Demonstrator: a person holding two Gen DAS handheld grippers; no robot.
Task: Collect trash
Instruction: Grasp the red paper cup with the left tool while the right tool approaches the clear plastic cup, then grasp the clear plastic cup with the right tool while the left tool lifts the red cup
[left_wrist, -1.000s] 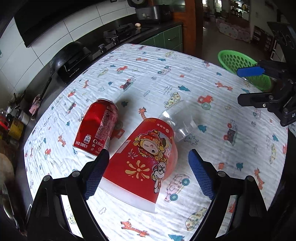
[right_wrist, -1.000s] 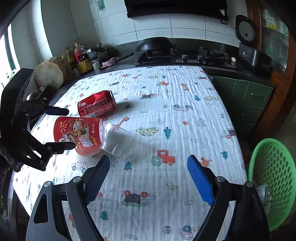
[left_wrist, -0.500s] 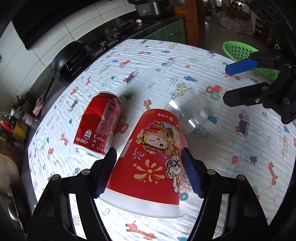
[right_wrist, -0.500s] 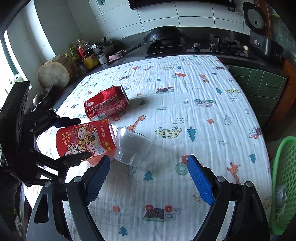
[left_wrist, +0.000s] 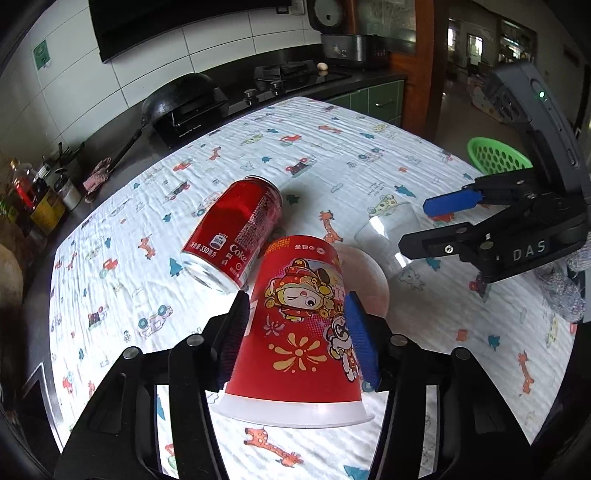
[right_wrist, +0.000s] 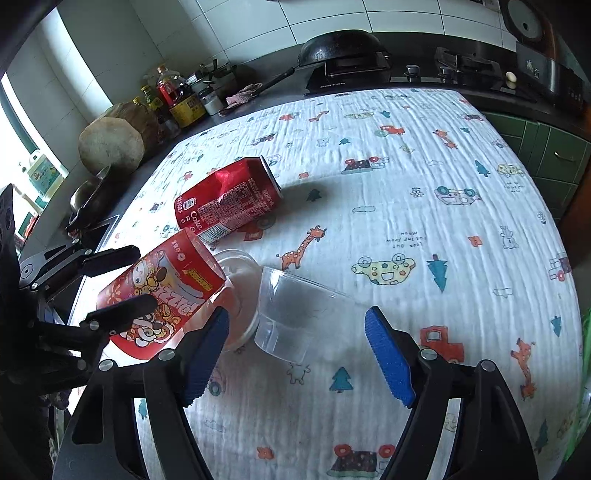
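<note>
Left claw (left_wrist: 295, 339) now pinches paper cup (left_wrist: 299, 332); right claw (right_wrist: 295, 354) spread, nearer clear cup (right_wrist: 291, 314). Squeeze gently: thin wall crushes.

Left gripper (left_wrist: 297, 338) clamped (right gripper (right_wrist: 303, 354) agape)

Left side: Coke can (left_wrist: 233, 233) lies just beside my left pad.
Right side: clear cup (right_wrist: 295, 314) blocks; cloth beyond open.
</note>
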